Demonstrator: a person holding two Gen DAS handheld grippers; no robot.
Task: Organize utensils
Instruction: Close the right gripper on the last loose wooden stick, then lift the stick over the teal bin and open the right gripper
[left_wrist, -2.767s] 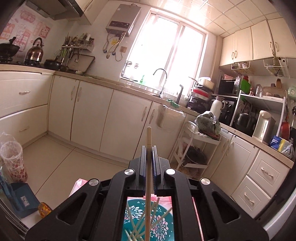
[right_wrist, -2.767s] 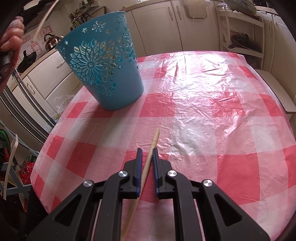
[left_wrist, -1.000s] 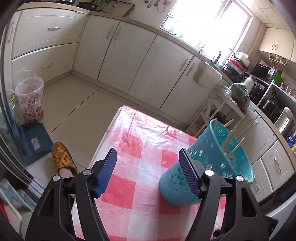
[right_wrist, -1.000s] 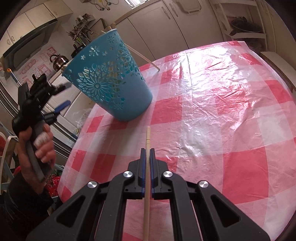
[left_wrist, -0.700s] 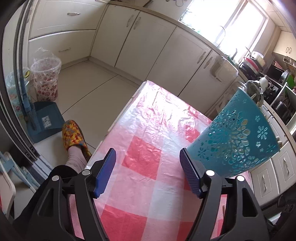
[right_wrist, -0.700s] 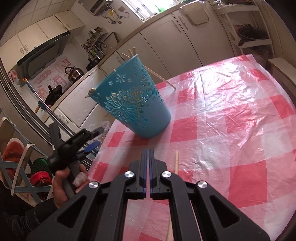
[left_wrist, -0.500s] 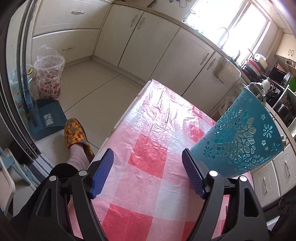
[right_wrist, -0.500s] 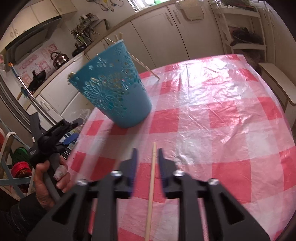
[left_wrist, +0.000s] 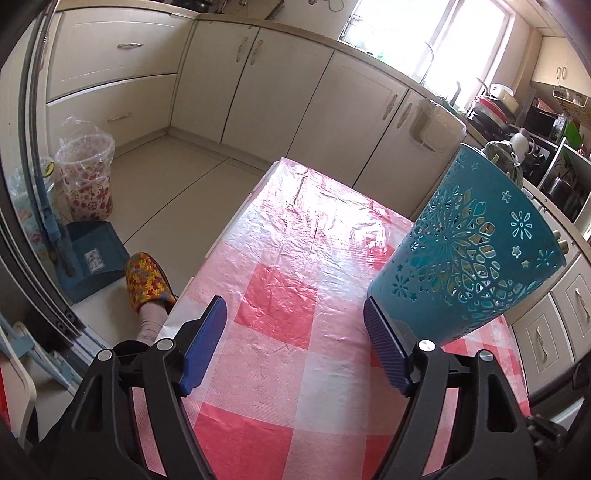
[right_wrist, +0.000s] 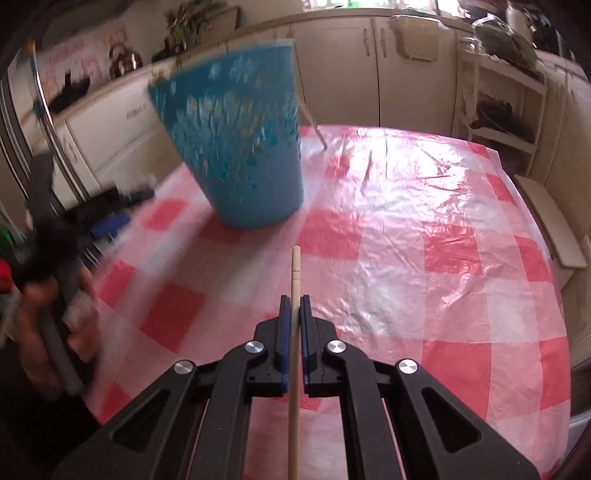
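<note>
The teal cut-out basket (left_wrist: 465, 254) stands on the red-checked tablecloth (right_wrist: 424, 266) with pale sticks showing through its holes, the clenched right gripper (right_wrist: 291, 306) pinches one wooden chopstick (right_wrist: 294, 332) near the basket, and the left gripper (left_wrist: 295, 343) gapes empty just beside its base.

chopstick (right_wrist: 294, 332): near end runs off the bottom edge of the right wrist view; full length cannot be told
blue basket (right_wrist: 236, 147): smeared by motion in the right wrist view; cut-out pattern unreadable there; contents mostly hidden behind its wall in both views
left gripper (right_wrist: 110, 218): a dark blur off the table's left edge
hand (right_wrist: 48, 325): blurred; fingers indistinct
table (left_wrist: 295, 258): near edge hidden under the gripper bodies
</note>
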